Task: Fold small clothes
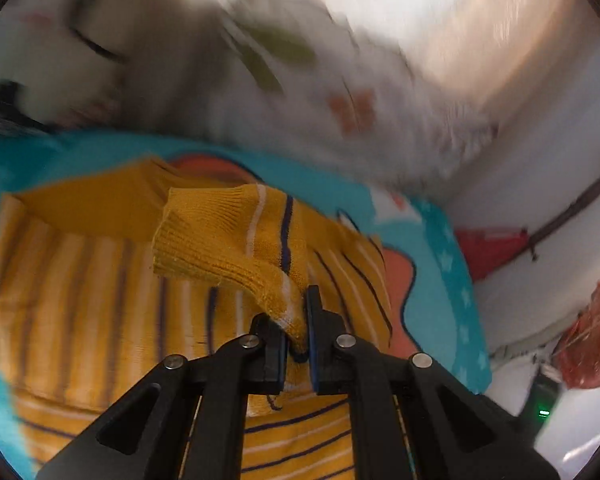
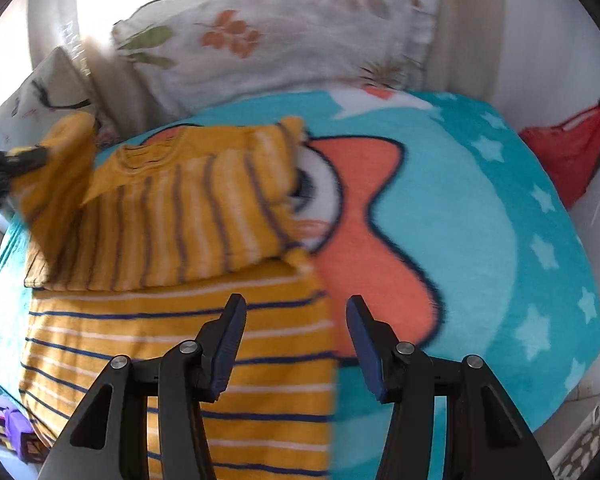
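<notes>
A small mustard-yellow knit sweater (image 2: 172,216) with white and navy stripes lies on a teal cartoon blanket (image 2: 460,208), part folded over a striped yellow layer (image 2: 180,360) nearer me. My left gripper (image 1: 298,332) is shut on the sweater's sleeve (image 1: 228,240), holding its ribbed cuff lifted above the sweater body (image 1: 80,300). In the right wrist view the left gripper (image 2: 28,156) shows at the far left with the raised sleeve. My right gripper (image 2: 296,320) is open and empty, hovering over the right edge of the striped layer.
A white floral pillow (image 2: 284,40) lies behind the blanket, another pale pillow (image 2: 48,88) at the left. A red bag (image 2: 572,148) sits at the right by the wall. An orange-red plastic bag (image 1: 592,340) and a device with a green light (image 1: 544,412) are beside the bed.
</notes>
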`<state>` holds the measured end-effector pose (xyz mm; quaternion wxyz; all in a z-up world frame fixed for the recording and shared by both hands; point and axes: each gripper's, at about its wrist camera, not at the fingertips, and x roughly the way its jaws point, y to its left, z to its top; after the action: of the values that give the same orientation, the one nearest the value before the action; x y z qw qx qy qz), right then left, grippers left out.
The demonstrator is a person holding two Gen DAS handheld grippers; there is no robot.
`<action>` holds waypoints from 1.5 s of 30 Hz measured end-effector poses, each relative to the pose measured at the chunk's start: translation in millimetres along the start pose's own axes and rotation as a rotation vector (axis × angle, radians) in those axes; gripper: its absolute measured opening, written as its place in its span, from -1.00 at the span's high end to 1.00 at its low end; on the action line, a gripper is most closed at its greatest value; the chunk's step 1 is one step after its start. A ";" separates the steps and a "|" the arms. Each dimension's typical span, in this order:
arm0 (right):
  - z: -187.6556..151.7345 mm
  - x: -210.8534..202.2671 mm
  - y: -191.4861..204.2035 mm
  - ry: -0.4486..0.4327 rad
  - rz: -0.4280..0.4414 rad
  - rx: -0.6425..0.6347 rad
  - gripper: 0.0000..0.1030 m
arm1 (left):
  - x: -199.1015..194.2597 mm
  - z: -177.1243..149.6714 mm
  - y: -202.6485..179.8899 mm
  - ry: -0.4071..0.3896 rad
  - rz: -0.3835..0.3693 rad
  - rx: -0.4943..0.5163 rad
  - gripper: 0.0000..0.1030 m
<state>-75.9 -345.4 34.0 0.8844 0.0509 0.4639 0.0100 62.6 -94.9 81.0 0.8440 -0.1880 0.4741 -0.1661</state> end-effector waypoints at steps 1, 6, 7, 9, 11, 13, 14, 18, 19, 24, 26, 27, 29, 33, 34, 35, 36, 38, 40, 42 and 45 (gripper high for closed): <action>-1.5 0.7 -6.5 0.003 -0.002 0.005 -0.09 | 14.8 -2.6 -5.5 0.023 0.007 0.010 0.86; -2.3 6.6 -39.5 0.010 -0.007 0.025 -0.09 | 71.5 -23.3 -22.5 0.153 0.043 0.022 0.70; 0.8 7.9 -43.5 0.009 0.001 0.026 -0.09 | 70.5 -24.8 -23.6 0.155 0.033 0.013 0.64; 10.0 9.9 -45.3 0.001 0.024 0.019 -0.09 | 53.7 -30.4 -25.1 0.140 0.003 0.000 0.32; 20.6 11.3 -40.2 -0.013 0.067 0.008 -0.09 | 34.1 -35.6 -25.2 0.110 -0.002 -0.008 0.09; 32.2 12.1 -26.8 -0.034 0.139 -0.011 -0.09 | 4.2 -43.5 -18.6 0.064 0.019 -0.035 -0.05; 35.3 13.4 -19.4 -0.039 0.170 -0.022 -0.09 | -7.4 -46.5 -15.5 0.046 0.030 -0.045 -0.12; 45.3 32.6 24.3 -0.023 0.306 -0.091 -0.14 | -57.4 -67.5 10.3 -0.029 0.169 -0.111 -0.22; 47.4 39.3 34.9 -0.023 0.304 -0.109 -0.14 | -64.7 -72.5 16.4 -0.038 0.192 -0.131 -0.22; 51.2 78.7 67.6 0.042 0.289 -0.161 0.04 | -97.1 -102.2 55.3 -0.076 0.313 -0.255 -0.22; 51.5 86.7 70.0 0.068 0.290 -0.171 0.86 | -108.9 -114.4 70.2 -0.087 0.343 -0.315 -0.22; 52.0 88.2 68.1 0.070 0.277 -0.166 0.89 | -114.7 -119.3 77.0 -0.097 0.363 -0.340 -0.22; 54.3 90.7 55.8 0.071 0.248 -0.137 0.90 | -124.0 -126.9 85.9 -0.108 0.395 -0.365 -0.22; 55.1 102.9 33.4 0.100 0.213 -0.055 0.89 | -134.7 -135.3 107.6 -0.106 0.471 -0.403 -0.22; 56.2 102.8 29.7 0.101 0.228 -0.038 0.89 | -136.0 -136.1 111.3 -0.105 0.478 -0.408 -0.22; 56.3 100.8 26.9 0.096 0.242 -0.021 0.86 | -137.0 -136.6 114.1 -0.103 0.484 -0.409 -0.22; 55.9 96.0 23.3 0.084 0.253 -0.002 0.78 | -137.6 -135.4 116.4 -0.098 0.494 -0.406 -0.22; 54.9 83.2 14.5 0.042 0.238 0.033 0.65 | -137.7 -131.6 118.3 -0.092 0.509 -0.390 -0.22; 53.6 70.1 4.4 -0.005 0.189 0.068 0.45 | -136.6 -126.4 122.4 -0.086 0.512 -0.364 -0.22; 52.9 59.2 0.5 -0.039 0.144 0.086 0.44 | -134.3 -117.5 128.7 -0.076 0.510 -0.335 -0.22; 51.5 45.5 8.5 -0.072 0.103 0.069 0.44 | -121.4 -89.3 139.8 -0.071 0.484 -0.274 -0.22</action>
<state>-7.5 -338.1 26.7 0.8965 0.1058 0.4285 0.0378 -60.3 68.7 61.3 0.8419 -0.1874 0.4933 0.1125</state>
